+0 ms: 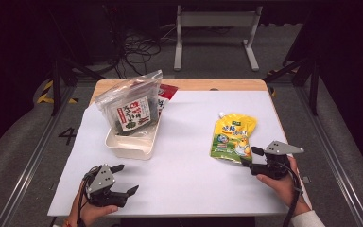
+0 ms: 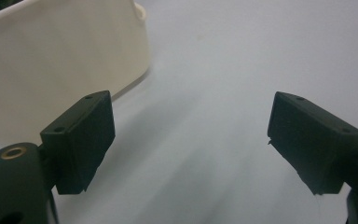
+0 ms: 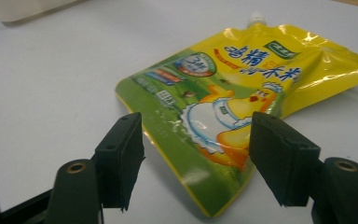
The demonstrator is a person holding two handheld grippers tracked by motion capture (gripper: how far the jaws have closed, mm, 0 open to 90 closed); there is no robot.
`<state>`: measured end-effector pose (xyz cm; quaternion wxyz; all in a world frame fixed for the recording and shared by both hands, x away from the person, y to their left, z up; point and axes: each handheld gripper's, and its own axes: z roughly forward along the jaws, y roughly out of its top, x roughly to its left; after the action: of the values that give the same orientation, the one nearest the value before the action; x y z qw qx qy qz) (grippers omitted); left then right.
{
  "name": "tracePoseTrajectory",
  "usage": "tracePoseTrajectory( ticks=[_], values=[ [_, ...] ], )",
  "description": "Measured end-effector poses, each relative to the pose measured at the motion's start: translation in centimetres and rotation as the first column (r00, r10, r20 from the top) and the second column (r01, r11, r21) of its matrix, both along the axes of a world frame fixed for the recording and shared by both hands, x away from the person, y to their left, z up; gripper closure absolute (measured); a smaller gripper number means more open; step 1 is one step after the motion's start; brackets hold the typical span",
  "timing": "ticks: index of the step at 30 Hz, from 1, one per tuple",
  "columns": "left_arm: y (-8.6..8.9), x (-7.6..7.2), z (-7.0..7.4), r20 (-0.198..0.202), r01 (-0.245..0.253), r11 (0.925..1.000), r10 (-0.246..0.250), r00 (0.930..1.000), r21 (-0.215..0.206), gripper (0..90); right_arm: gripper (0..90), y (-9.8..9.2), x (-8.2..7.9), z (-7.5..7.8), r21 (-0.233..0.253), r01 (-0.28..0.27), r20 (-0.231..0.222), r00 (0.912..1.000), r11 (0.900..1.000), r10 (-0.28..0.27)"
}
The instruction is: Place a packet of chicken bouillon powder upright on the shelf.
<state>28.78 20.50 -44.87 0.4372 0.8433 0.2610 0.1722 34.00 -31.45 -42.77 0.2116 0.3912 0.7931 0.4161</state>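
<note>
The right gripper (image 1: 251,158), jaws open, straddles the near edge of the yellow pouch (image 1: 233,136) lying flat right of the tub (image 1: 131,143). Next: close on it. The left gripper (image 1: 121,178) waits open.

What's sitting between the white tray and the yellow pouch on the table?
Nothing: the high view shows bare white tabletop between the tray and the pouch.

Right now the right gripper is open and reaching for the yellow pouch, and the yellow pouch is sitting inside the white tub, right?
Not quite. The yellow pouch lies flat on the table's white sheet, well apart from the white tub, as the high view shows. The rest holds: the right gripper is open, its jaws either side of the pouch's lower corner.
</note>
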Motion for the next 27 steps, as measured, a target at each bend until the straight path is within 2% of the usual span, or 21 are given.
tracePoseTrajectory(
  ticks=[8, 12, 14, 15, 17, 19, 22, 25, 27],
  values=[
    [-1.0, 0.5, -0.2, 0.003, 0.030, 0.9990, -0.030, 0.9995, 0.034, 15.7, 35.3, -1.3, 2.0, 0.0, -0.011, 0.069, 0.001, 0.9976, 0.998, -0.069],
    [-1.4, 0.5, -0.4, -0.003, 0.044, 0.9976, -0.044, 0.9990, 0.053, 15.7, 33.4, -2.0, 3.6, -0.5, -0.001, 0.114, -0.022, 0.9933, 0.994, -0.114],
    [-1.6, 0.5, -0.6, -0.001, 0.047, 0.9959, -0.047, 0.9989, 0.077, 15.7, 32.0, -2.2, 4.1, -0.9, 0.003, 0.126, -0.031, 0.9915, 0.992, -0.126],
    [-1.6, 0.5, -0.6, -0.003, 0.049, 0.9955, -0.049, 0.9988, 0.082, 15.7, 31.5, -2.2, 4.4, -1.1, 0.022, 0.123, -0.045, 0.9916, 0.992, -0.121],
    [-1.7, 0.5, -0.7, -0.005, 0.054, 0.9954, -0.054, 0.9985, 0.080, 15.7, 31.1, -2.1, 4.8, -1.3, 0.018, 0.121, -0.053, 0.9914, 0.992, -0.120],
    [-1.8, 0.5, -0.6, -0.006, 0.055, 0.9952, -0.054, 0.9985, 0.081, 15.7, 30.7, -2.0, 5.1, -1.3, 0.046, 0.106, -0.059, 0.9929, 0.993, -0.103],
    [-1.8, 0.5, -0.7, -0.005, 0.058, 0.9948, -0.057, 0.9983, 0.084, 15.7, 30.5, -1.6, 5.5, -1.4, 0.025, 0.114, -0.058, 0.9919, 0.993, -0.113],
    [-1.8, 0.5, -0.7, -0.007, 0.059, 0.9950, -0.059, 0.9982, 0.080, 15.6, 29.8, -1.3, 6.0, -1.8, 0.031, 0.116, -0.083, 0.9901, 0.993, -0.113],
    [-1.7, 0.5, -0.7, -0.006, 0.059, 0.9947, -0.059, 0.9982, 0.084, 15.6, 29.3, -1.3, 6.3, -1.9, 0.059, 0.118, -0.111, 0.9875, 0.991, -0.111]
  ],
)
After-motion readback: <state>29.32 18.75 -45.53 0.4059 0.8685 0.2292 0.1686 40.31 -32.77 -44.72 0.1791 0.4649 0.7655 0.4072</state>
